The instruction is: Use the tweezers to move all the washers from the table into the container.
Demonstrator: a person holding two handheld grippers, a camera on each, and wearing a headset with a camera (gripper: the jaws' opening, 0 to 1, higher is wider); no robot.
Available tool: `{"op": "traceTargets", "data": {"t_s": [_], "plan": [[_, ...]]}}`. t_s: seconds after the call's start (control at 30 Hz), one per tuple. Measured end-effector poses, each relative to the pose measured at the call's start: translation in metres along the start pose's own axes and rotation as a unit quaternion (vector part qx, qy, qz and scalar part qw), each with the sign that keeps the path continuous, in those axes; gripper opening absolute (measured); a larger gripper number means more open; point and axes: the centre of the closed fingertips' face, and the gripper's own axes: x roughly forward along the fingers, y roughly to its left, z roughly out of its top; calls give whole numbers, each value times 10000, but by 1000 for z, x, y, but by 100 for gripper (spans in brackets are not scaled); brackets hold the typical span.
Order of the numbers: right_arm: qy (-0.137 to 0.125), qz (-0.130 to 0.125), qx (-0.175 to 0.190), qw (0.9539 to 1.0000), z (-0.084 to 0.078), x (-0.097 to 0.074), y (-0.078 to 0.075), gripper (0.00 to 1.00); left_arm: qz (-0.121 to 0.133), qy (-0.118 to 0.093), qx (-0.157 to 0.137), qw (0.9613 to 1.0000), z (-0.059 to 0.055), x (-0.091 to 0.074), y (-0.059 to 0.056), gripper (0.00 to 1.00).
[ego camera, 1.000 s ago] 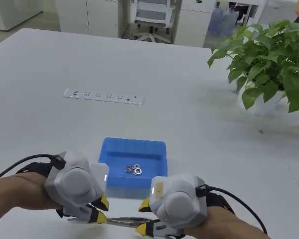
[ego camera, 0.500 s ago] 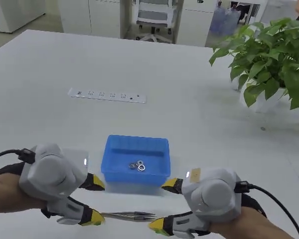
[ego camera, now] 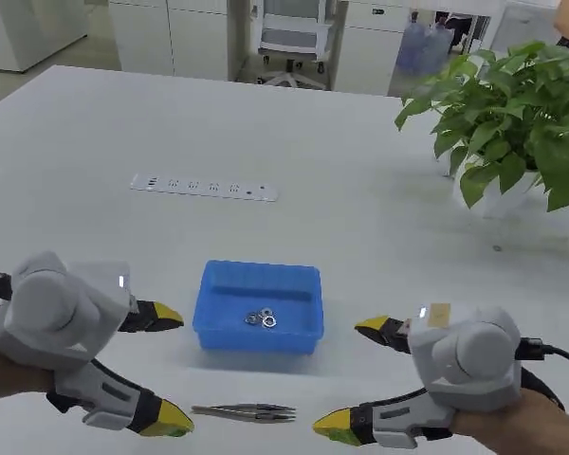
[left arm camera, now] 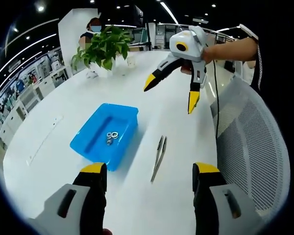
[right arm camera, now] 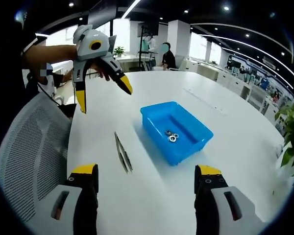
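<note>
Both grippers have drawn apart from each other and opened since a second ago, when they crowded over the tweezers [ego camera: 245, 411] at the near edge of the table [ego camera: 360, 218]. The left gripper [ego camera: 177, 370] now stands with its yellow-tipped jaws spread wide and nothing between them. The right gripper [ego camera: 341, 374] is spread just as wide and also carries nothing. Neither touches the tweezers, which lie flat on the table between the two grippers, arms nearly closed, just in front of the container [ego camera: 256, 339] on the person's side.

That container is a shallow blue tray sitting squarely on the white tabletop. A small cluster of silver washers [ego camera: 262, 318] rests on its floor near the middle, touching one another. There seem to be three, though they are too small to count with certainty.

Farther back on the table lies a white power strip [ego camera: 204, 187], well apart from the tray. A leafy potted plant [ego camera: 512, 123] stands off to the right.
</note>
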Motion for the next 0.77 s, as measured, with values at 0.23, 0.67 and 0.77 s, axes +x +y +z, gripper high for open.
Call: {"op": "traceTargets", "data": {"t_s": [0.23,0.67,0.77], "plan": [[-58,13,46,10000,-1,-10,-7,96,4,-156,-52,9999,8,-6,4,88],[-75,86,115,9999,-5,-19,-8,100,-51,-354,-196,9992,11,-11,2,99],[-44,92,90,9999,-7,-19,-8,100,-73,-318,-164,9993,10,-10,1,99]]}}
